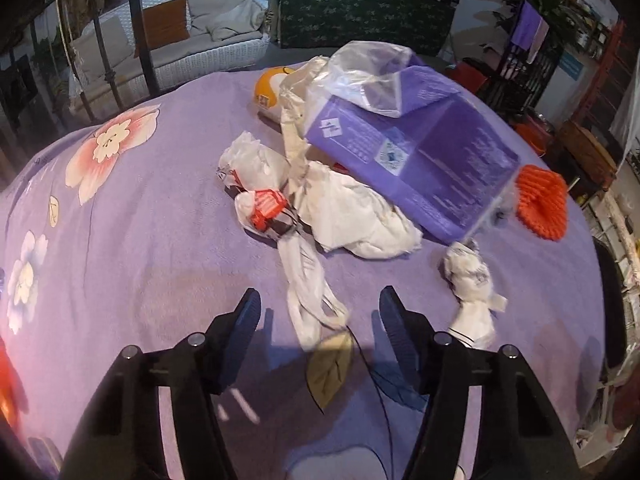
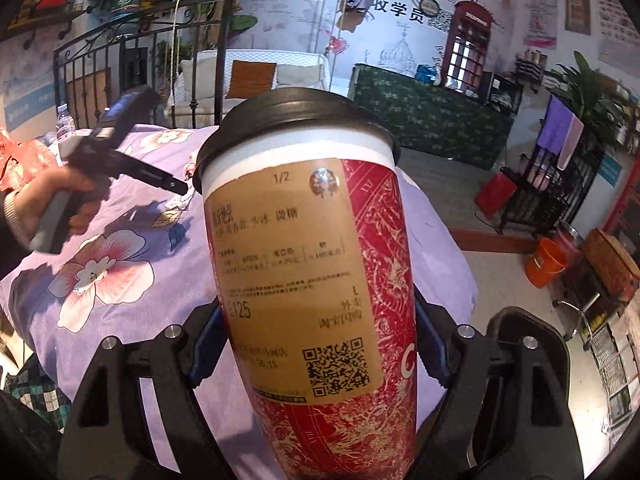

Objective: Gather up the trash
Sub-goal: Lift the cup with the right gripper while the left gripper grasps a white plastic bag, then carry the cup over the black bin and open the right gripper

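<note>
The right gripper [image 2: 316, 344] pinches a tall red paper cup with a tan label and black lid [image 2: 308, 264], upright between its pads. The left gripper [image 1: 318, 316] hangs spread over the lilac flowered bedspread [image 1: 140, 240], a twisted white plastic bag strip [image 1: 308, 300] lying loose between its fingers. More trash lies at twelve o'clock: crumpled white bags [image 1: 352, 216] and a purple carton [image 1: 416, 160].
</note>
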Demonstrator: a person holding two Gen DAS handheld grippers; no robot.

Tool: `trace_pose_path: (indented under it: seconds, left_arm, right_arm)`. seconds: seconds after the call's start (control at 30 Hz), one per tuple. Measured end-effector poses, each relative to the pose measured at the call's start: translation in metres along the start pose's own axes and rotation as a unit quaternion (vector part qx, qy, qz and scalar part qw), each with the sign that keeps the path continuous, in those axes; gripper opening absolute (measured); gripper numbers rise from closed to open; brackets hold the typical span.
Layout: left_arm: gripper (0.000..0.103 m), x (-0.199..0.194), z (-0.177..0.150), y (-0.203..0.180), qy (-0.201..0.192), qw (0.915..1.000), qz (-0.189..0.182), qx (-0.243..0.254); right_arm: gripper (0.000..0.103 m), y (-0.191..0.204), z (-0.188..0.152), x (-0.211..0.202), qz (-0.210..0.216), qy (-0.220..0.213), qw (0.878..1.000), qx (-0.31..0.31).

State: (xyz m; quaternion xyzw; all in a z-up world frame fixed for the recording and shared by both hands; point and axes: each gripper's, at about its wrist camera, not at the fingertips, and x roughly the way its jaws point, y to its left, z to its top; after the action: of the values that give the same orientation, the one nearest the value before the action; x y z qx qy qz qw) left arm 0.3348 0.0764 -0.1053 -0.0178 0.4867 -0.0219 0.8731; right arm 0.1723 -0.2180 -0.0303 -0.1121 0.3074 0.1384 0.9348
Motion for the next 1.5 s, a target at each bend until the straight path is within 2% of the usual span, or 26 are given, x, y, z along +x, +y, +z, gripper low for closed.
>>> trace_pose_path:
  seconds: [0.07,0.23,0.4,0.5,0.67,0.87,0.97,1.07,1.17,1.33,1.5]
  left_arm:
    - [0.056,0.014,0.009,0.003,0.006,0.9997,0.023,-0.001]
    - [0.043,0.039,0.021,0.018,0.030,0.9985,0.033,-0.031]
    - [0.014,0.039,0.027,0.027,0.016,0.9979,0.040,-0.049]
    - [0.009,0.035,0.023,0.035,0.010,0.9977,0.031,-0.060]
    - [0.006,0.015,0.011,0.046,-0.010,0.9968,0.011,-0.078]
    - [0.006,-0.036,-0.018,0.035,-0.063,0.9968,0.011,-0.049]
    - [0.006,-0.071,-0.039,0.015,-0.100,0.9947,0.013,-0.021]
    - [0.006,-0.105,-0.064,-0.014,-0.128,0.9916,-0.012,0.003]
    - [0.006,-0.134,-0.089,-0.056,-0.160,0.9856,-0.029,0.046]
    - [0.006,-0.162,-0.110,-0.129,-0.174,0.9729,-0.112,0.104]
    - [0.006,-0.170,-0.120,-0.201,-0.173,0.9567,-0.174,0.157]
  right_arm:
    - [0.079,-0.001,-0.003,-0.005,-0.005,-0.003,1.000,0.008]
    - [0.079,-0.008,-0.013,-0.012,-0.010,-0.006,1.000,0.027]
    - [0.079,-0.007,-0.019,-0.012,-0.016,-0.008,0.999,0.037]
    - [0.079,-0.008,-0.019,-0.011,-0.017,-0.012,0.999,0.044]
    - [0.079,-0.007,-0.021,-0.006,-0.015,-0.013,0.998,0.057]
    - [0.079,-0.007,-0.025,0.001,-0.014,-0.012,0.997,0.074]
    - [0.079,-0.009,-0.025,0.003,-0.013,-0.010,0.997,0.080]
    - [0.079,-0.013,-0.025,0.007,-0.016,-0.006,0.996,0.092]
    - [0.079,-0.027,-0.026,0.008,-0.023,-0.004,0.993,0.117]
    - [0.079,-0.071,-0.028,0.007,-0.066,0.014,0.986,0.154]
    - [0.079,-0.149,-0.032,0.018,-0.125,0.065,0.968,0.206]
